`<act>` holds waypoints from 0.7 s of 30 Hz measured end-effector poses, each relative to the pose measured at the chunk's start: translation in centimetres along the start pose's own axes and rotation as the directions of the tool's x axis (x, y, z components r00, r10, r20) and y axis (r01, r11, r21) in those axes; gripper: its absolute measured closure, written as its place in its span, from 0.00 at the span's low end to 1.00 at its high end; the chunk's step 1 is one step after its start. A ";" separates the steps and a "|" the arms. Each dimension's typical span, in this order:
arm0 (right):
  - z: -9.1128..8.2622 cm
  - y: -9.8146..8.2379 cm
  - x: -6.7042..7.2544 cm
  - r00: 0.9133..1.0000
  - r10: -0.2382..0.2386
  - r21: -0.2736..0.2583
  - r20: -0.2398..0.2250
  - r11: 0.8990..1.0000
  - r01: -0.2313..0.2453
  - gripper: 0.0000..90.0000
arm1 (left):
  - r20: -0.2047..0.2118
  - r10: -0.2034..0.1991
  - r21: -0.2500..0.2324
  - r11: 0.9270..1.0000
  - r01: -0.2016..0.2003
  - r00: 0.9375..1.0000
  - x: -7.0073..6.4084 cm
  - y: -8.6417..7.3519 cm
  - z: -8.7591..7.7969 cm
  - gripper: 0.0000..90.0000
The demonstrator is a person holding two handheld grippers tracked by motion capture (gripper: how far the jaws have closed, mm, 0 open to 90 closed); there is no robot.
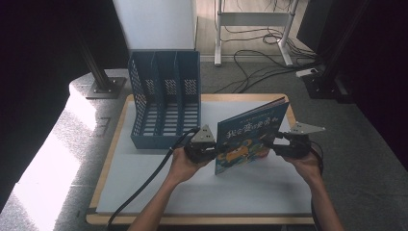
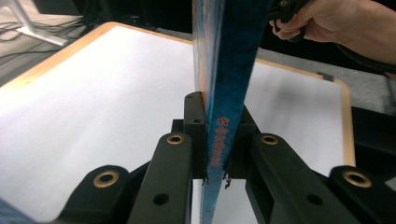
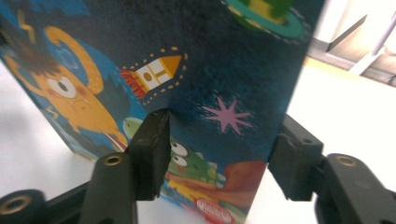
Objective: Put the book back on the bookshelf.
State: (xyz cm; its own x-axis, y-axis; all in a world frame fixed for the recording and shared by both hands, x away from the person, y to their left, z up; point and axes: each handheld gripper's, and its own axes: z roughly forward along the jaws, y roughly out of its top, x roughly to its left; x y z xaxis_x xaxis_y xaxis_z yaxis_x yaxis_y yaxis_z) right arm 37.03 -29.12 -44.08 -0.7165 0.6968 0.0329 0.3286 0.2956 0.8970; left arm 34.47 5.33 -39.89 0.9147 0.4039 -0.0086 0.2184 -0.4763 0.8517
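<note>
White mat [image 1: 159, 187] tops the wooden table [image 1: 111, 159]; left claw [image 1: 211, 150] grips book [image 1: 248, 132], right claw [image 1: 278, 144] seemingly loose.

The thin blue picture book [image 1: 248, 139] has a smooth printed card cover with a slight sheen; in the right gripper view its dark, colour-printed face [image 3: 196, 70] looks faintly grainy. The blue three-slot file rack [image 1: 166, 96] near the table's far left corner is moulded plastic, matt, its walls pierced in a grid. The table [image 1: 269, 192] carries a smooth, matt white top framed by a pale wood-look edge band [image 2: 348, 121]. Both grippers, left [image 1: 209, 150] and right [image 1: 279, 144], are matt black plastic with brass-coloured metal bushings, each topped by a dull grey plate. The floor [image 1: 365, 159] is rough grey carpet.
</note>
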 end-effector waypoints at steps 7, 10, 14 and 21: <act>0.5 0.0 0.3 1.000 -0.021 -0.016 0.002 1.000 0.021 0.42 | -0.010 0.018 0.005 1.000 -0.018 1.000 -0.1 -0.3 -0.2 0.91; 0.3 -0.3 0.2 1.000 -0.028 -0.006 0.008 1.000 0.028 0.37 | -0.015 0.023 0.005 1.000 -0.023 1.000 -0.3 -0.4 -0.2 0.91; 0.2 -1.1 -0.3 0.999 -0.004 0.018 0.051 1.000 0.003 0.26 | -0.018 0.017 -0.019 1.000 -0.017 1.000 -0.5 -0.8 -0.1 0.91; 1.3 -2.4 -0.4 0.999 0.038 0.015 0.007 0.999 -0.038 0.21 | -0.074 0.057 0.047 0.997 -0.054 0.996 -0.8 -1.8 0.9 0.87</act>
State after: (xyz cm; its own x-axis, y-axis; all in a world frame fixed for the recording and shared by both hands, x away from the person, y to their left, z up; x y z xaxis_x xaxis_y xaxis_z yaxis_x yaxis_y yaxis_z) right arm 37.37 -29.29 -46.78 -0.6990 0.7123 0.0634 0.3647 0.2788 0.8884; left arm 33.62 5.16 -41.90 0.8982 0.4325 0.0791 0.1842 -0.5334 0.8256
